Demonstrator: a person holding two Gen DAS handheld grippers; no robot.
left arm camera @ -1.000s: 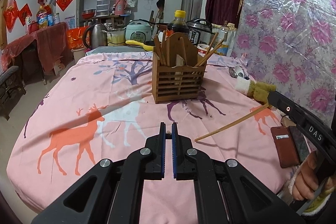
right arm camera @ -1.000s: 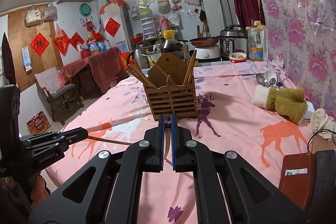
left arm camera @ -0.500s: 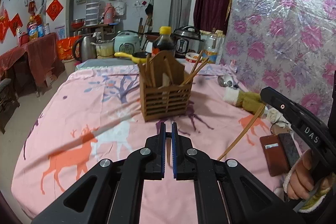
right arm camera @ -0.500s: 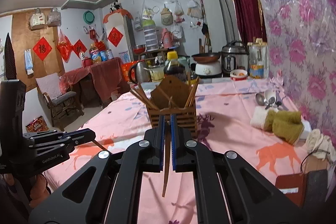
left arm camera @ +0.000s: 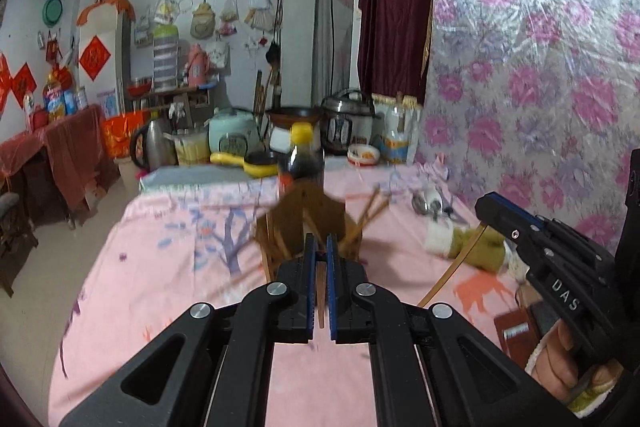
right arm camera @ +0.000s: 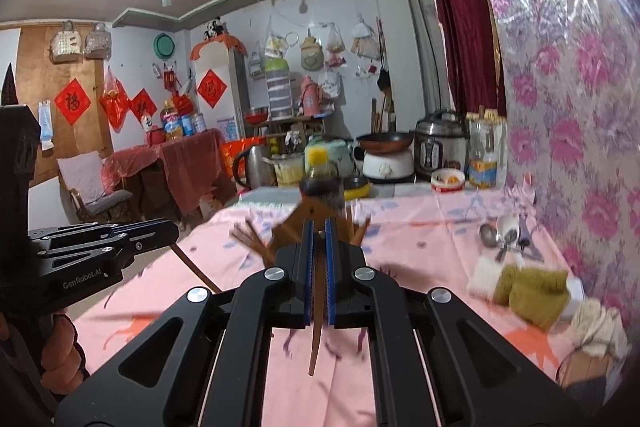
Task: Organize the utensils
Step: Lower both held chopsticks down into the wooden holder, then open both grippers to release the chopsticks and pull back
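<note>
Both grippers, left (left arm camera: pixel 319 283) and right (right arm camera: pixel 317 275), jaws clamped on one chopstick each, sticks hanging downward; wooden holder (left arm camera: pixel 308 227) directly ahead of jaws

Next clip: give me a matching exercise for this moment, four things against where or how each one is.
Column 1
1. wooden holder
2. spoons
3. dark bottle
4. right gripper

Column 2
A. shut on a single chopstick
B. lying by the flowered wall
C. holds several chopsticks
D. just behind the wooden holder

Pairs: 1-C, 2-B, 3-D, 4-A
</note>
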